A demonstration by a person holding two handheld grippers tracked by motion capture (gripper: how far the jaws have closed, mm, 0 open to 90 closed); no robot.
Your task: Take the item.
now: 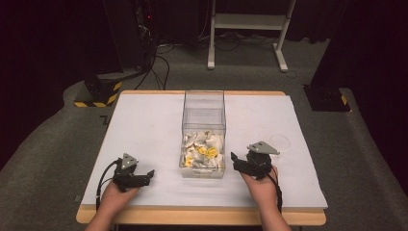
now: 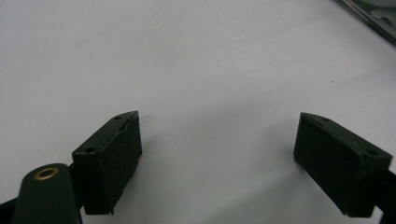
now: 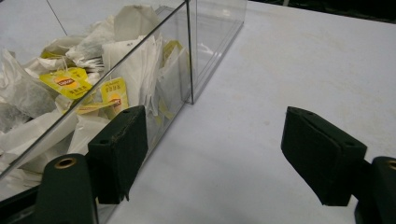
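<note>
Left of the right gripper [image 3: 205,154], the clear box [image 3: 187,56] is cut off by the frame edge. Print on the yellow tea bag tags [image 3: 65,81] is too small to read. Lower tea bags are buried under upper ones.

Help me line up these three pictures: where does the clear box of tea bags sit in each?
High view: the clear box stands mid-table, between the two grippers.
Left gripper view: just a corner of it at the top right edge.
Right gripper view: upper left, beside the left finger.
Shared landmark: the white table cover.
</note>
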